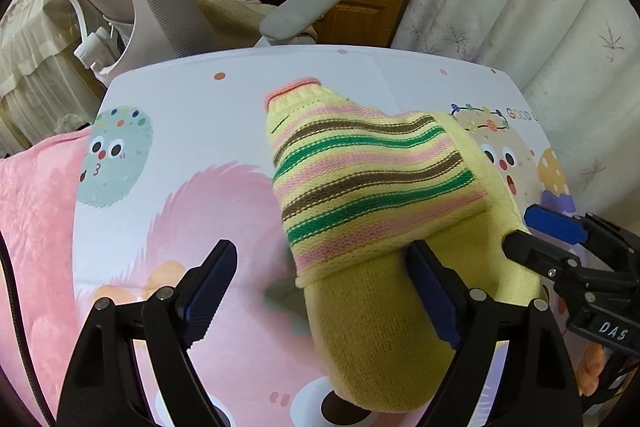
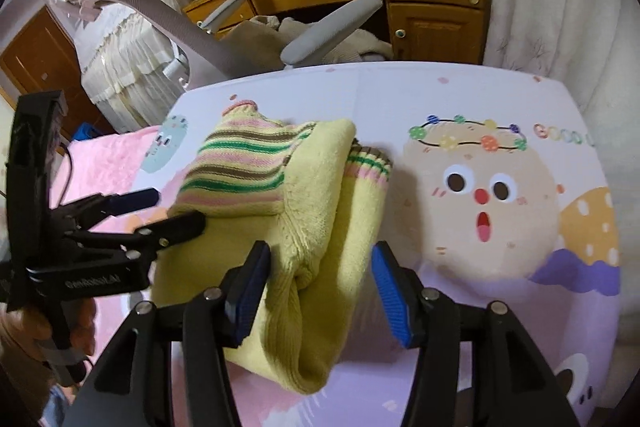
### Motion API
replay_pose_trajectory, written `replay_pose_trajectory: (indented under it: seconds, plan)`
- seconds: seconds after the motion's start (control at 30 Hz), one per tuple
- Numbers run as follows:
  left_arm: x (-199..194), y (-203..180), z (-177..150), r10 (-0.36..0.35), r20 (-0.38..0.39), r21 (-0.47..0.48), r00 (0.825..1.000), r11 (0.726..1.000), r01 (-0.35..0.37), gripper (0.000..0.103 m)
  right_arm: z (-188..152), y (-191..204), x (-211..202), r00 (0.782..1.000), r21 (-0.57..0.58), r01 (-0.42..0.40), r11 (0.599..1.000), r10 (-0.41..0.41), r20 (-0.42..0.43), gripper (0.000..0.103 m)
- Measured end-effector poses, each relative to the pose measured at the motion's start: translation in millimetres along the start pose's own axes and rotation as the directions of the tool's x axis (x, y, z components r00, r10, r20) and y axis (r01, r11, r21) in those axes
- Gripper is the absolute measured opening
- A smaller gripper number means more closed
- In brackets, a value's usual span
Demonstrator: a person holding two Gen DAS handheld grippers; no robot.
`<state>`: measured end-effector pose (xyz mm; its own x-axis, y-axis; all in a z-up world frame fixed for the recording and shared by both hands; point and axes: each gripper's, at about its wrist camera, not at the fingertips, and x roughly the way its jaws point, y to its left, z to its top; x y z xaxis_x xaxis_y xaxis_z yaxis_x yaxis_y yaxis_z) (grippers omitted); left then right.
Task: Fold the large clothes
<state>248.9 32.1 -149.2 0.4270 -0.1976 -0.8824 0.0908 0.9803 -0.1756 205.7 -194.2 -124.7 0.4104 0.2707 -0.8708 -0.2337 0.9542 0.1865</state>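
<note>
Sweater [image 1: 372,187] sits bundled mid-table [image 1: 192,95], soft, light and floppy, left gripper [image 1: 324,287] and right gripper [image 2: 320,283] both spread wide at its near end, best pinched by that thick near hem.

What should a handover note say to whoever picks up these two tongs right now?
Left tongs: open, near edge of the yellow striped sweater between the fingers.
Right tongs: open, straddling the sweater's plain yellow fold.
Sweater lies bundled on the cartoon-print sheet, striped sleeve folded on top.
Done: sleeves and body folded in.
Left: probably tidy the bundle, perhaps one last fold.
</note>
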Motion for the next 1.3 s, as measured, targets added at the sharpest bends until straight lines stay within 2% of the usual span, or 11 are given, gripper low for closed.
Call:
replay_pose_trajectory:
  seconds: [0.07, 0.13, 0.27, 0.43, 0.7, 0.83, 1.3]
  plan:
    - [1, 0, -1, 0.011, 0.003, -0.011, 1.0, 1.0, -0.011, 0.091, -5, 4, 7, 1.0, -0.013, 0.019, 1.0, -0.019, -0.013, 0.044]
    - [4, -1, -3, 0.03, 0.011, -0.012, 0.999, 0.999, -0.03, 0.094, -10, 7, 12, 0.999, -0.02, 0.053, 0.998, -0.053, 0.0, 0.043]
    - [4, -1, -8, 0.033, 0.018, -0.055, 0.999, 0.998, -0.032, 0.094, -13, -1, 12, 0.999, 0.05, 0.032, 0.998, -0.032, 0.004, 0.044]
    - [-10, -5, -14, 0.039, 0.019, -0.085, 0.999, 0.996, -0.038, 0.094, -13, 9, 1, 0.997, -0.001, 0.072, 0.997, -0.072, 0.004, 0.044]
    - [-63, -27, -34, 0.057, 0.059, -0.102, 0.997, 0.993, -0.051, 0.094, -22, 19, -42, 0.999, 0.033, 0.045, 0.998, -0.046, 0.021, 0.046]
    - [-96, -43, -49, 0.099, 0.091, -0.093, 0.991, 0.992, -0.09, 0.094, -32, 24, -73, 0.999, 0.047, 0.032, 0.998, -0.034, 0.034, 0.046]
    - [-202, -102, -112, 0.165, 0.181, -0.073, 0.97, 0.985, -0.154, 0.094, -87, 40, -175, 0.993, 0.032, 0.064, 0.997, -0.067, 0.094, 0.051]
